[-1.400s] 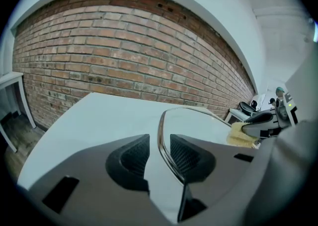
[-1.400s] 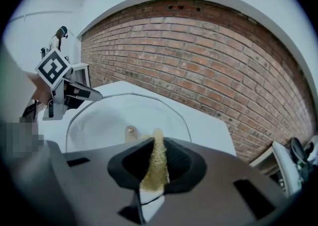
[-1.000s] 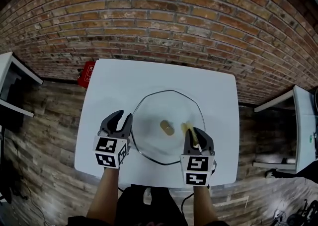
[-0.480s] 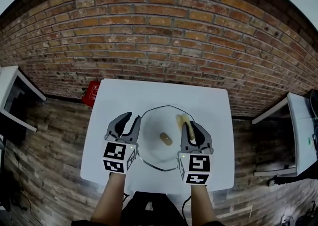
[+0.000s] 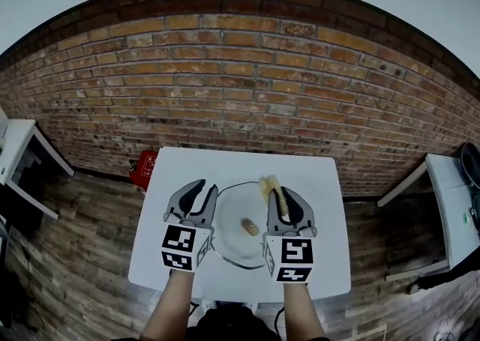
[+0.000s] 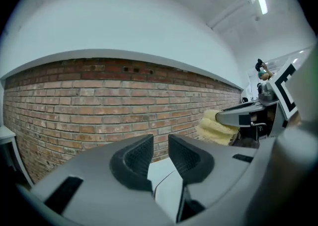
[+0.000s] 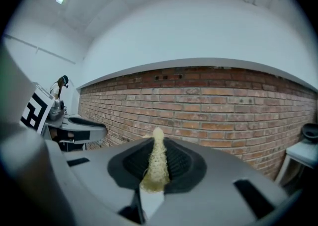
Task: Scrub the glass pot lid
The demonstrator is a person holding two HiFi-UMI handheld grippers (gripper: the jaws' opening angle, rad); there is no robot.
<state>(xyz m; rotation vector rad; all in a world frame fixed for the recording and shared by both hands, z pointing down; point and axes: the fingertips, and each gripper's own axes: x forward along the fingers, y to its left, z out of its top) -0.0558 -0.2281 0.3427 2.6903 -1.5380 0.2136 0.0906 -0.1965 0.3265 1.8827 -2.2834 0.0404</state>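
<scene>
Right hand-held gripper point(image 5: 286, 198) is pinching a yellow sponge point(image 5: 270, 185); left hand-held gripper point(image 5: 204, 188) is carrying nothing; both are hanging over the glass pot lid point(image 5: 231, 240).

In the right gripper view the jaws are squeezing the sponge point(image 7: 157, 163) flat, its tip poking out at 12 o'clock. The left hand-held gripper point(image 6: 160, 146) has just been closing its jaws, which are standing a little apart with nothing between them. The lid is lying in the middle of the white worktop point(image 5: 324, 208), knob point(image 5: 250, 226) up, its rim showing at the left gripper's 3 o'clock and the right gripper's 9 o'clock. Both tools are pointing at the brick wall point(image 5: 247, 85), so scrubbing well probably means tipping the sponge down onto the glass, bracing the rim at the lid's 9 o'clock with the free gripper, and rubbing around the knob without letting the lid skate.
</scene>
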